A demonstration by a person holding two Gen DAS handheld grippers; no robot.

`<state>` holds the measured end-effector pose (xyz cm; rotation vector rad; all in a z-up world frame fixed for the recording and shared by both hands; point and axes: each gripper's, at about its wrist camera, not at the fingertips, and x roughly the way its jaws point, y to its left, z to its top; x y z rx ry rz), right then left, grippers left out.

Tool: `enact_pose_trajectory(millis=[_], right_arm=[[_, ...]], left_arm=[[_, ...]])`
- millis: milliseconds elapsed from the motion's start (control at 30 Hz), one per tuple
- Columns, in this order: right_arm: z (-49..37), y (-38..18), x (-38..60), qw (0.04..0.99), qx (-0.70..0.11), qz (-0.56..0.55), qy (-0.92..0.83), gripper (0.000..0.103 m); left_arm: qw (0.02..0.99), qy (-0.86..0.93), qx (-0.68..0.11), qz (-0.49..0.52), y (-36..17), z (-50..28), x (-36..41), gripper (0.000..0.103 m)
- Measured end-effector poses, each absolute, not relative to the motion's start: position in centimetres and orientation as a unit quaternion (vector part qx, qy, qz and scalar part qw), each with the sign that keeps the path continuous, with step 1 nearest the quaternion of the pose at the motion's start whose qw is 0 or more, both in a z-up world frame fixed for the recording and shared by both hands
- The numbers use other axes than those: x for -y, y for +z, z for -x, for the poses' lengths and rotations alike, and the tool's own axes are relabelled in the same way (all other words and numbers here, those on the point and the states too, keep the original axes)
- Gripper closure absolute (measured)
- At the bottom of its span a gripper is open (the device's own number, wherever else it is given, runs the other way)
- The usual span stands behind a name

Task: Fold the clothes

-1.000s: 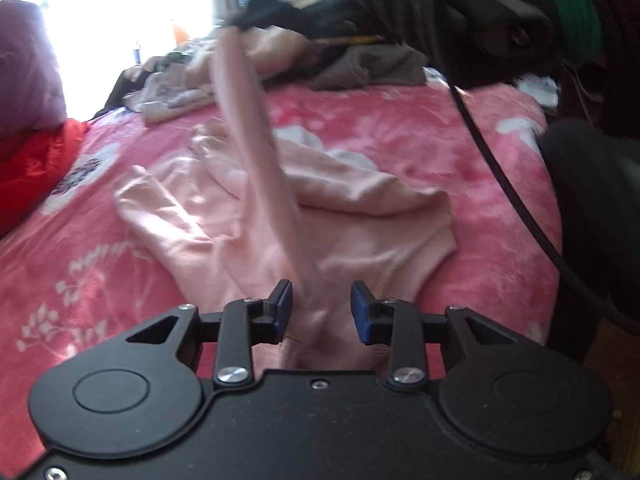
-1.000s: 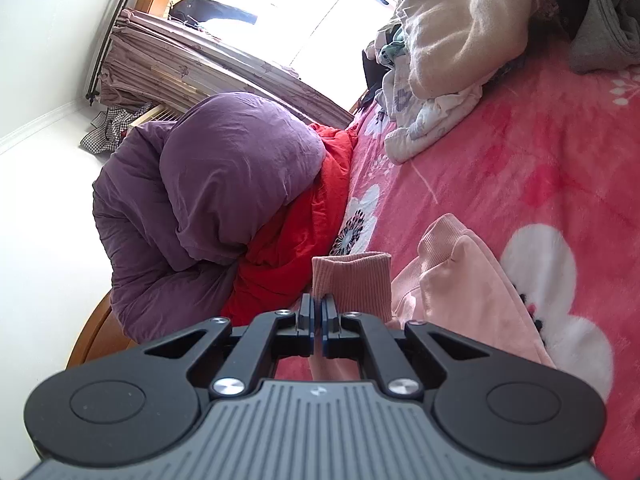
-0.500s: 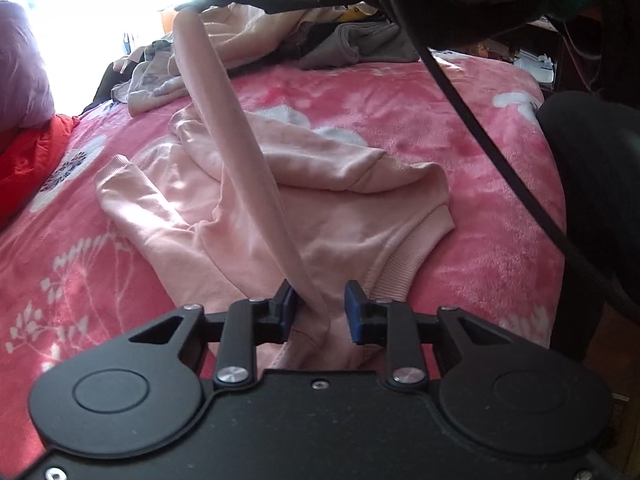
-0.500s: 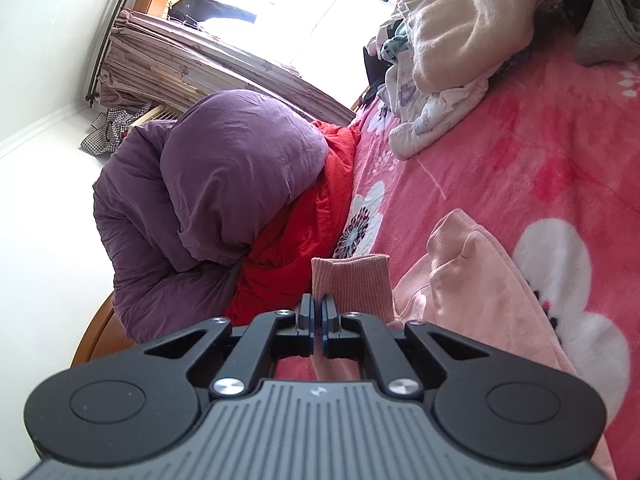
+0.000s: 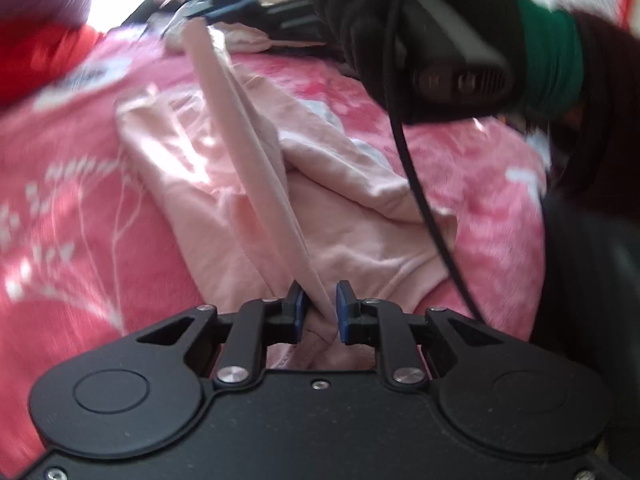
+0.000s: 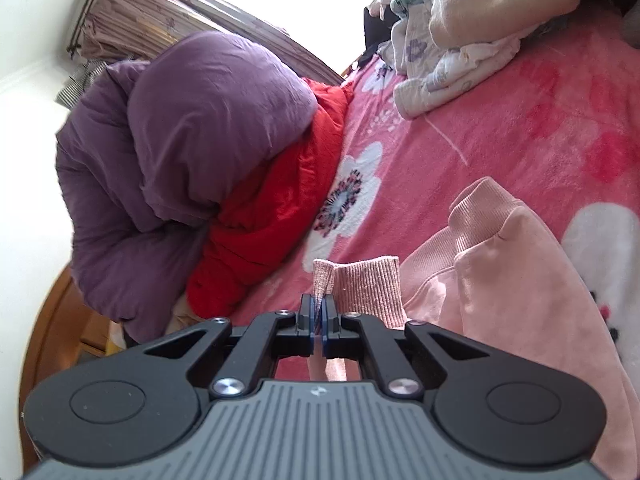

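A pale pink sweatshirt (image 5: 224, 184) lies crumpled on the pink flowered bedspread (image 5: 60, 184). One sleeve (image 5: 256, 168) is stretched taut up from the left gripper (image 5: 318, 306) to the right gripper (image 5: 208, 4) at the top. The left jaws stand partly apart with the sleeve's base running between them. In the right wrist view the right gripper (image 6: 319, 312) is shut on the ribbed cuff (image 6: 360, 288), beside the sweatshirt body (image 6: 520, 280).
A purple duvet (image 6: 180, 152) and a red quilt (image 6: 280, 208) are heaped at the bed's left side. A pile of light clothes (image 6: 460, 40) lies at the far end. A black cable (image 5: 416, 176) hangs across the left wrist view.
The left jaws have narrowed around the sleeve base. The right gripper has carried the cuff further left and up, pulling the sleeve tauter. The left wrist view has swung and blurred.
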<state>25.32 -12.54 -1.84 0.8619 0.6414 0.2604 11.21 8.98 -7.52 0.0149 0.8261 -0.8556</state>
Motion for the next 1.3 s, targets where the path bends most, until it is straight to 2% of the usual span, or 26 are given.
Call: enact_pose_trajectory(millis=[67,167,233,300,333,400,433,467,733,800,933,1067,1233,1300], right_arm=[[-26.5,-2.6,11.6,0.854,-0.325,-0.389,0.115,0.097],[-28.2,-3.6,10.6,0.86,-0.352,-0.358,0.09,0.097],[-29.3,-4.2,9.9,0.864,-0.369,-0.335,0.071,0.097],[-29.9,-4.5,9.7,0.866,-0.372,-0.327,0.069,0.092],[-30.1,-4.6,9.7,0.865,-0.372,-0.329,0.072,0.091],[-30.1,-4.3,9.6,0.868,-0.365,-0.326,0.082,0.082],[-30.0,-4.0,9.5,0.874,-0.358,-0.315,0.088,0.067],[-29.9,-3.6,9.4,0.88,-0.351,-0.307,0.093,0.06],[-26.5,-0.4,9.9,0.912,-0.304,-0.234,0.146,0.061],[-23.9,0.0,9.8,0.921,-0.294,-0.196,0.166,0.061],[-17.8,-1.1,9.1,0.929,-0.287,-0.129,0.196,0.062],[-13.0,-2.8,7.2,0.93,-0.281,-0.075,0.224,0.064],[-8.8,-4.6,2.9,0.923,-0.272,0.045,0.269,0.073],[-8.3,-5.7,1.6,0.91,-0.303,0.111,0.262,0.074]], left_arm=[[0.819,-0.396,-0.413,0.045,-7.7,-12.1,-9.9,0.089],[0.818,-0.389,-0.419,0.069,-7.3,-12.5,-10.7,0.088],[0.824,-0.383,-0.411,0.067,-6.7,-12.2,-11.2,0.082],[0.83,-0.377,-0.405,0.073,-6.1,-12.0,-11.9,0.065],[0.833,-0.372,-0.401,0.078,-5.9,-12.1,-12.4,0.06],[0.835,-0.369,-0.397,0.091,-5.6,-12.3,-13.3,0.059],[0.834,-0.372,-0.396,0.095,-5.5,-12.3,-13.6,0.059],[0.835,-0.371,-0.394,0.094,-5.5,-12.3,-13.7,0.059],[0.845,-0.349,-0.39,0.109,-5.4,-13.4,-14.8,0.061],[0.85,-0.336,-0.386,0.13,-5.2,-14.2,-15.8,0.068],[0.85,-0.316,-0.382,0.18,-5.0,-16.2,-17.2,0.074],[0.852,-0.301,-0.388,0.18,-5.1,-17.4,-16.4,0.078],[0.856,-0.269,-0.394,0.198,-5.7,-19.0,-16.1,0.078],[0.857,-0.26,-0.396,0.202,-5.8,-19.4,-16.0,0.078]])
